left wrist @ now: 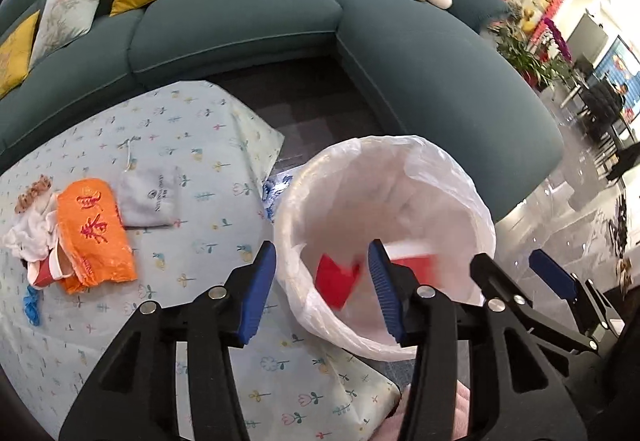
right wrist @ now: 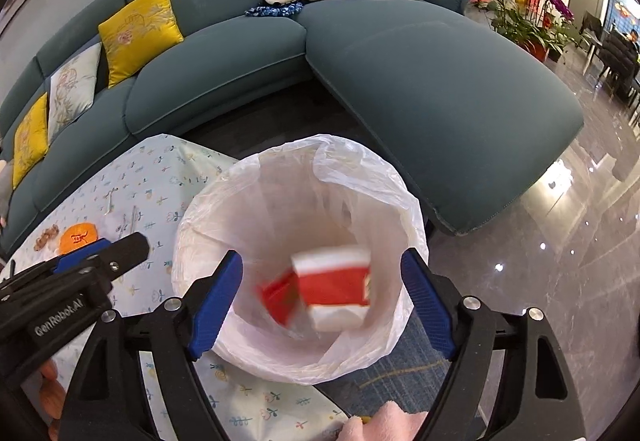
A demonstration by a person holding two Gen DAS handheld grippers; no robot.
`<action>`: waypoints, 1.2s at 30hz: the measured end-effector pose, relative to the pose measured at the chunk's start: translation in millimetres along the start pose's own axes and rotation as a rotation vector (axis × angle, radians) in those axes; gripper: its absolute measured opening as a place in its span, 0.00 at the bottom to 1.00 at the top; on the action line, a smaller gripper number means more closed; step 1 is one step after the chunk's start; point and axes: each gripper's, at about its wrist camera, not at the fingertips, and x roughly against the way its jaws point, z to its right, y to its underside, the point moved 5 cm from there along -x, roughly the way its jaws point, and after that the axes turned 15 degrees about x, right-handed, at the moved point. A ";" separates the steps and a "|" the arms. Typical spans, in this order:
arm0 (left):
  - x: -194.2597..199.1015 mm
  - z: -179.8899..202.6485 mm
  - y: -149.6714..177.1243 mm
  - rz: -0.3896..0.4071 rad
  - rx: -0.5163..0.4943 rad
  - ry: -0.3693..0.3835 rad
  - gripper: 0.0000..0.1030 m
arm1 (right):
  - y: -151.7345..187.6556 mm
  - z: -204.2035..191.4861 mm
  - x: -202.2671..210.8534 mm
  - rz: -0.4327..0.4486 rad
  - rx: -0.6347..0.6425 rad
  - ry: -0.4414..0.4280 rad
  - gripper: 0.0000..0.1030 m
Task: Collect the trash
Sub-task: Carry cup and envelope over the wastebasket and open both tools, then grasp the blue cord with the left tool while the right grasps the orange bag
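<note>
Both tongs, left and right, gape empty over the bin; the orange wrapper lies leftward on the counter, nearer the left.

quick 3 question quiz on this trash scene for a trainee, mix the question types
1. True or false: the orange bag is already in the bin.
2. What is between the right gripper fingers? A) a pad pressed on a cup B) nothing gripped, red and white trash blurred in the bin beyond C) a pillow
3. Fill in: the bin is lined with a white plastic ____.

Key: 1 false, it lies on the tablecloth; 2 B; 3 bag.
</note>
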 end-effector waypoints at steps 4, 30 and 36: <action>6.2 -8.9 -1.3 0.010 0.020 -0.008 0.45 | 0.1 -5.3 4.8 0.003 0.006 0.008 0.76; 69.9 -129.9 9.6 0.134 0.147 -0.119 0.52 | -12.2 -97.9 74.1 0.133 0.110 -0.011 0.83; 75.9 -170.7 15.3 0.143 0.193 -0.148 0.53 | -11.0 -132.1 85.7 0.194 0.125 -0.064 0.83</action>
